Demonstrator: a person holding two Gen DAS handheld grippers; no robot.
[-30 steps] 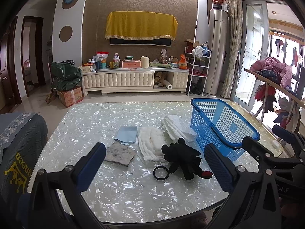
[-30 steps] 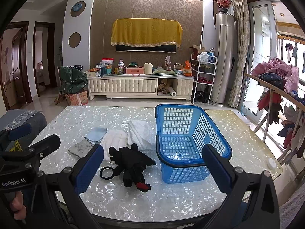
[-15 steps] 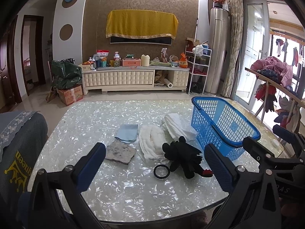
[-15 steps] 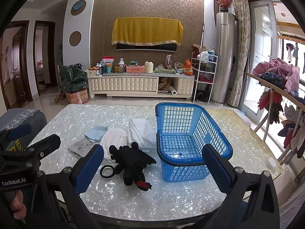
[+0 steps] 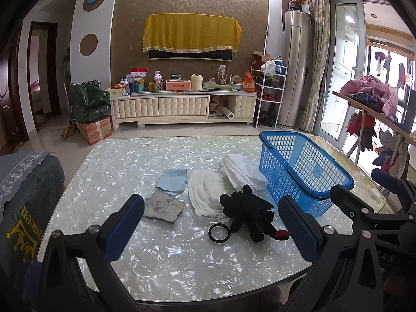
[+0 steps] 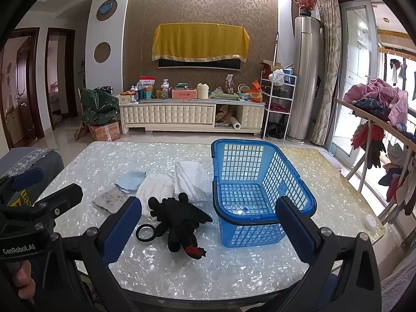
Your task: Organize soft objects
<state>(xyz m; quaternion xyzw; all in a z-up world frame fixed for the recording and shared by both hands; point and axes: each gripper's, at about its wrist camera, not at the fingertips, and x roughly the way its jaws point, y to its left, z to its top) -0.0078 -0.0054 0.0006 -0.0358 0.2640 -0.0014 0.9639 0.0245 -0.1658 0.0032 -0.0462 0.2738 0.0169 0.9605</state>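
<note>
A black plush dragon (image 5: 247, 212) (image 6: 179, 221) lies on the pearly table (image 5: 135, 161), just left of an empty blue basket (image 5: 299, 171) (image 6: 249, 189). Behind it lie a white folded towel (image 5: 241, 173) (image 6: 191, 179), a white fluffy cloth (image 5: 206, 192) (image 6: 156, 187), a light blue cloth (image 5: 173, 180) (image 6: 131, 180) and a grey rag (image 5: 162, 206) (image 6: 110, 200). My left gripper (image 5: 210, 221) is open and empty above the near table edge. My right gripper (image 6: 208, 221) is open and empty, in front of the dragon and basket.
A black ring (image 5: 219, 233) (image 6: 145, 232) lies beside the dragon. A small white disc (image 6: 369, 221) sits at the table's right edge. A chair with a grey cover (image 5: 23, 202) stands at the left. A clothes rack (image 6: 377, 119) stands to the right.
Both views have shifted only slightly; the objects on the table have not moved and both grippers stay open.
</note>
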